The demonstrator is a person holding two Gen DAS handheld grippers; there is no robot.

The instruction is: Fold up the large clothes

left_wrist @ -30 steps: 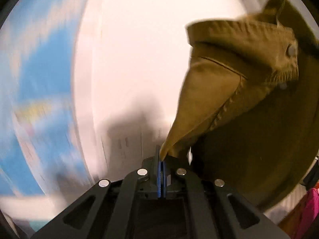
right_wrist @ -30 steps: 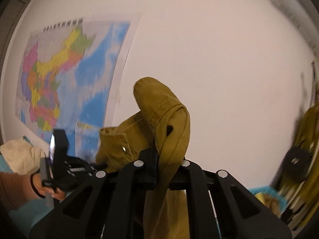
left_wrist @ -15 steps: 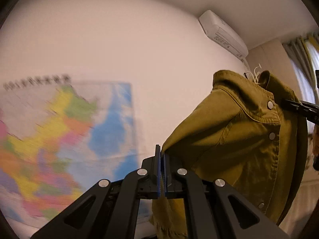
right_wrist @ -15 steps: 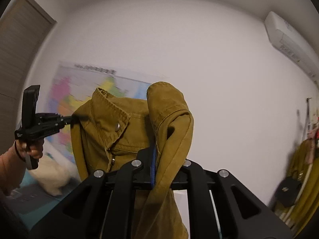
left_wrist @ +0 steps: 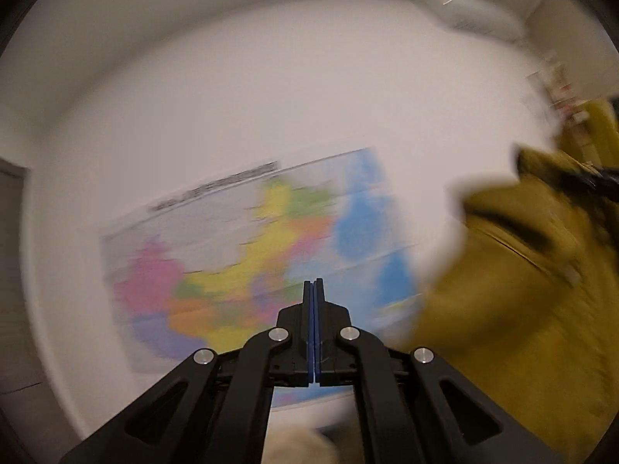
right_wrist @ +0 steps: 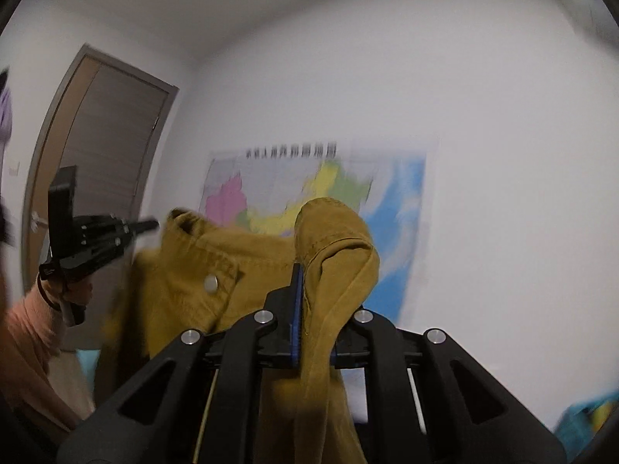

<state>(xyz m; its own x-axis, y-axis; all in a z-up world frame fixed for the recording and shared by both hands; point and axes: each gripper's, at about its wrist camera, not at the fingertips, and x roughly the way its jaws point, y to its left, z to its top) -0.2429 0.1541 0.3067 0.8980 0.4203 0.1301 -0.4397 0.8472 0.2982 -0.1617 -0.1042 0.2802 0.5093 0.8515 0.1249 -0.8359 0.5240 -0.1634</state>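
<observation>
Left gripper (left_wrist: 313, 284): jaws together, nothing between. Right gripper (right_wrist: 309, 270): jaws clamped on mustard jacket (right_wrist: 185, 282) fold; jacket hangs midair before wall map (left_wrist: 240, 255).

Very little of any supporting surface shows, since both views tilt up toward the wall. In the right wrist view a small teal patch (right_wrist: 86, 359) sits low on the left, and a second teal patch (right_wrist: 580, 421) with a yellow fleck sits at the lower right edge. Whether these are one surface, and whether it is a bed or the floor, cannot be told. A pale cream heap (right_wrist: 71, 381), blurred, lies just beside the left patch and appears to rest on it. The left wrist view has only a cream blur (left_wrist: 298, 444) at its bottom edge, its support hidden. The mustard jacket (right_wrist: 185, 294) hangs in the air, pinched in the right tool (right_wrist: 309, 270).
</observation>
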